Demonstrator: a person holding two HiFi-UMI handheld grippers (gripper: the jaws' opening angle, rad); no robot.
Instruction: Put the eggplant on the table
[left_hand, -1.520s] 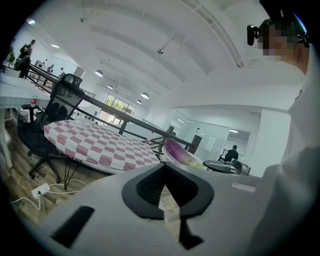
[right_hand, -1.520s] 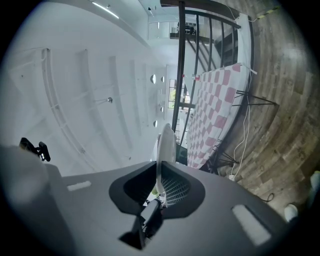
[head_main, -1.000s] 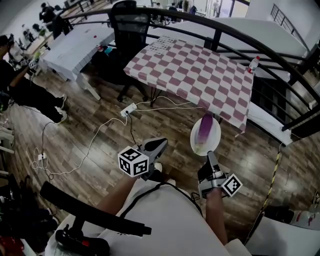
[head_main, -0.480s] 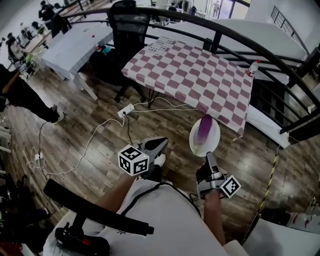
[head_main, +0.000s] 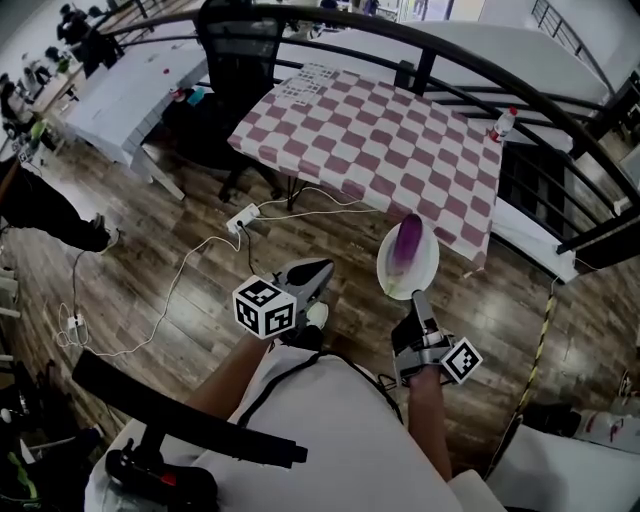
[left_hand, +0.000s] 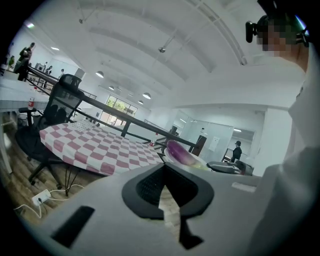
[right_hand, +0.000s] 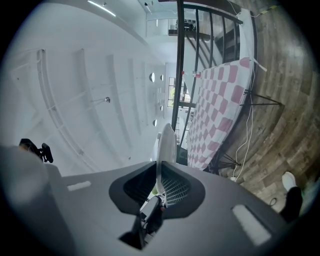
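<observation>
Head view, eggplant (head_main: 406, 243) on plate (head_main: 429, 264); right gripper view, plate clamped edge-on

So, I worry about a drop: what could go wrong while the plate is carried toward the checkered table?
The right gripper pinches only the rim of the plate, which may tilt or slip. The eggplant lies loose on it and could roll off. The power strip lying before the table is a trip hazard.

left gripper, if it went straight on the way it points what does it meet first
Probably the near edge of the checkered table; the left gripper has nothing nearer, though depth is unclear.
</observation>
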